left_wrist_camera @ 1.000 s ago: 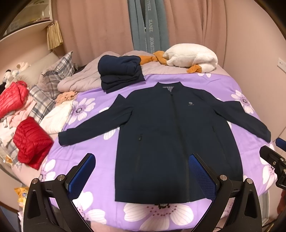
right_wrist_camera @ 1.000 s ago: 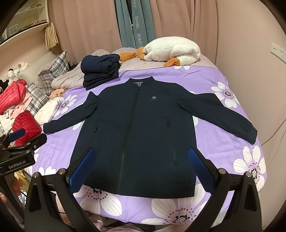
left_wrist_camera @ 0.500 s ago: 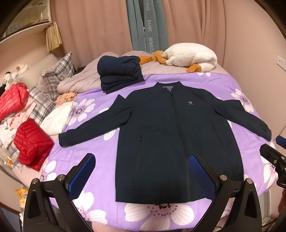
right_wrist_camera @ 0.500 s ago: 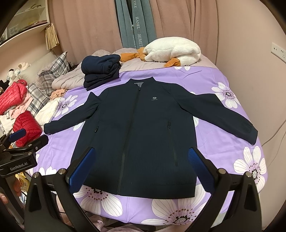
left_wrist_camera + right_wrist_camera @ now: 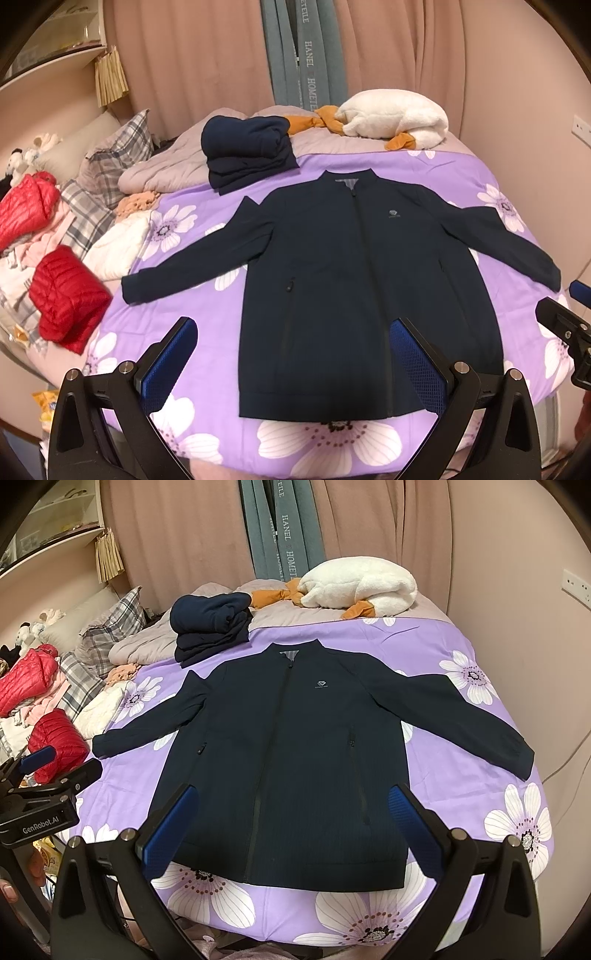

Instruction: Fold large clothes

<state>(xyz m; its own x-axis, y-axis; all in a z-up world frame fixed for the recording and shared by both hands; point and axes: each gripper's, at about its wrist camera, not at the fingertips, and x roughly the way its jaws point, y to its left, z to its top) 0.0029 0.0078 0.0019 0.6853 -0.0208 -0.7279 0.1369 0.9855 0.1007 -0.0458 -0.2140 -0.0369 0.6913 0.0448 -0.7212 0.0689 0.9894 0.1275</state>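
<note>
I see pink curtains at twelve o'clock, grey-green drape between them, plain pink wall at two o'clock with a white socket, shelf at ten o'clock, warm indoor light

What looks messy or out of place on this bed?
The jacket lies flat and straight, sleeves spread. The only mess is the loose heap of red and plaid clothes at the bed's left edge.

dark navy zip jacket flat, front up, zipped, sleeves spread, on purple flowered bedspread
</note>
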